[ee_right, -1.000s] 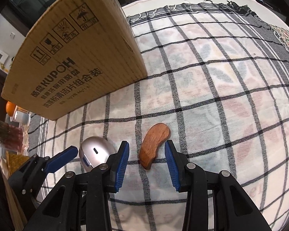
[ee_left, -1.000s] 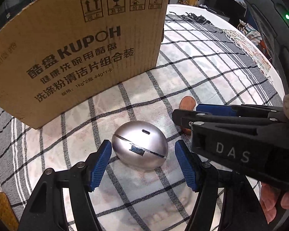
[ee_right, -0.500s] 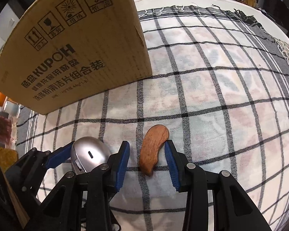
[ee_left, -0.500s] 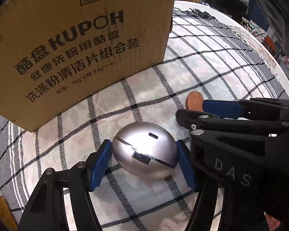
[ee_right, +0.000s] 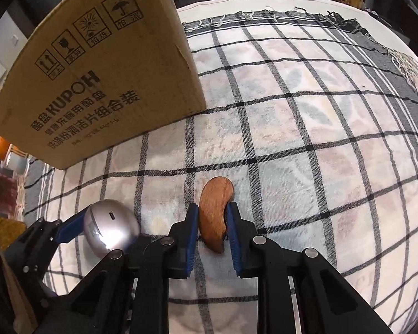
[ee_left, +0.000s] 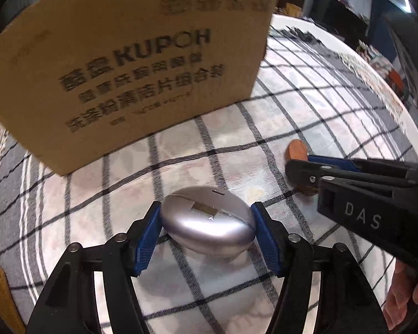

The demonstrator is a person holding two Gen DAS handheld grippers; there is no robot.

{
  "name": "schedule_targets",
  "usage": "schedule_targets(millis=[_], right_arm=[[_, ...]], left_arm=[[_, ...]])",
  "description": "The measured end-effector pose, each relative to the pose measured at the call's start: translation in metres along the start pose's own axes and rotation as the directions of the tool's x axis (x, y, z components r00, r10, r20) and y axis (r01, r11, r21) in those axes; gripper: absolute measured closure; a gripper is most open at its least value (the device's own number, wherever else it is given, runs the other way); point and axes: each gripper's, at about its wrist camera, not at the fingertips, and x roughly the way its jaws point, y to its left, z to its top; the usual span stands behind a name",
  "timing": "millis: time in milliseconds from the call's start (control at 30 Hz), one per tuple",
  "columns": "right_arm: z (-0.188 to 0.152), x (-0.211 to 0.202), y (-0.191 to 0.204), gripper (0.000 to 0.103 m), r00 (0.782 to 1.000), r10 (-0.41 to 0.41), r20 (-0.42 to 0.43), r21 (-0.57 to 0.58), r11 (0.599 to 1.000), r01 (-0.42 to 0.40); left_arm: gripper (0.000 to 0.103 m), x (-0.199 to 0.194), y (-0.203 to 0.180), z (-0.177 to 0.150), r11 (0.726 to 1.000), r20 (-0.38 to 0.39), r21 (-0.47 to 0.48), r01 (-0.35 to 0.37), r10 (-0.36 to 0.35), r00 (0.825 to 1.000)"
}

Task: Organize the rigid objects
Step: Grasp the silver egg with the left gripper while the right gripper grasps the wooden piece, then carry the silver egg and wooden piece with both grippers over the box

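Observation:
A silver egg-shaped case (ee_left: 207, 222) sits between the blue pads of my left gripper (ee_left: 206, 222), which is shut on it just above the checked cloth; it also shows in the right wrist view (ee_right: 110, 228). A curved brown wooden piece (ee_right: 214, 217) is clamped between the pads of my right gripper (ee_right: 212, 222). In the left wrist view only the wooden piece's tip (ee_left: 296, 149) shows past the right gripper (ee_left: 306, 167).
A large KUPOH cardboard box (ee_left: 131, 64) stands behind both objects, also in the right wrist view (ee_right: 103, 72). The checked tablecloth (ee_right: 306, 128) covers a round table; its edge curves at the far right. Clutter lies at the left edge (ee_right: 5, 153).
Both grippers closed: the left one onto the silver case, the right one onto the wooden piece. The left wrist view is now blurred by motion and the case appears raised.

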Motion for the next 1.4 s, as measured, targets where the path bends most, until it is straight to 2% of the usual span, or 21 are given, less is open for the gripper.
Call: schedule_targets(millis=[133,400,767,1067,1400], right_arm=[[-0.001,-0.008,-0.002,0.081,1.000,0.006,0.017,0.006,1.000,-0.007],[-0.010,-0.037,0.001,0.081,0.997,0.024,0.070,-0.004,1.000,-0.023],[-0.012,-0.080,0.018,0.081,0.983,0.050,0.174,-0.049,0.998,-0.042],[-0.008,-0.115,0.036,0.081,0.962,0.093,0.255,-0.088,0.993,-0.072],[0.004,-0.150,0.056,0.081,0.928,0.132,0.348,-0.139,0.986,-0.088]], left_arm=[[0.040,-0.016,0.009,-0.002,0.997,0.032,-0.073,-0.010,0.013,0.999],[0.040,-0.043,0.020,-0.002,0.986,0.081,-0.161,-0.030,0.044,0.996],[0.040,-0.087,0.030,0.001,0.977,0.160,-0.215,-0.013,0.049,0.986],[0.040,-0.127,0.039,0.010,0.973,0.250,-0.231,-0.015,0.075,0.965],[0.040,-0.159,0.051,0.022,0.968,0.326,-0.248,-0.045,0.127,0.937]])
